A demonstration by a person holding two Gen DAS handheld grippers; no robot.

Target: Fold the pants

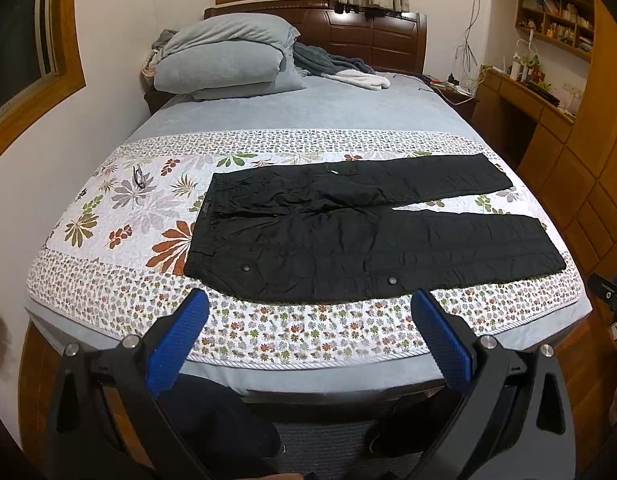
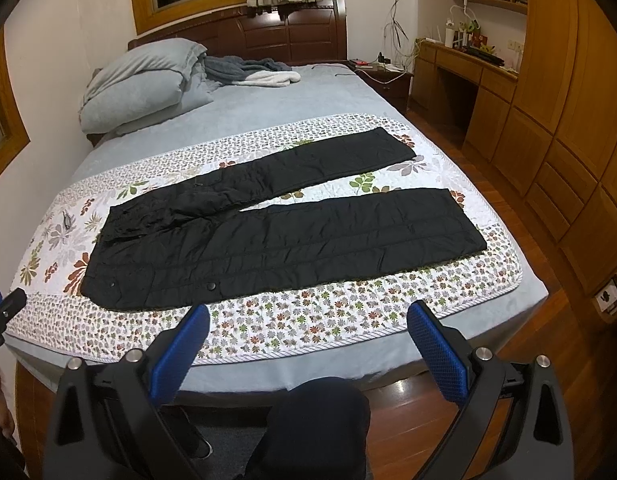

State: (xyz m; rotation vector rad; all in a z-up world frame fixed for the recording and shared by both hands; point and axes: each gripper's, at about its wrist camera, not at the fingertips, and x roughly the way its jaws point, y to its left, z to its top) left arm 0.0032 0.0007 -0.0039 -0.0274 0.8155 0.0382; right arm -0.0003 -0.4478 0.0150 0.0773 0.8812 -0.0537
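Pants (image 1: 348,236) flat, unfolded near the quilt's (image 1: 108,216) front edge; our left gripper (image 1: 308,308) and right gripper (image 2: 308,320) gape empty. All folds remain.

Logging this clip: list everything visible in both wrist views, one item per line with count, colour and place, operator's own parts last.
pants: one, black, spread flat on the quilt, waist left, legs apart.
quilt: one, white floral, across the foot of the bed.
bedsheet: one, grey-blue, beyond the quilt.
folded duvet: one, grey-blue, by the headboard.
blanket: one, grey and white, crumpled beside the duvet.
headboard: one, dark wood, far end.
desk: one, light wood, right wall.
left gripper: blue fingers open, empty, short of the bed.
right gripper: blue fingers open, empty, short of the bed.
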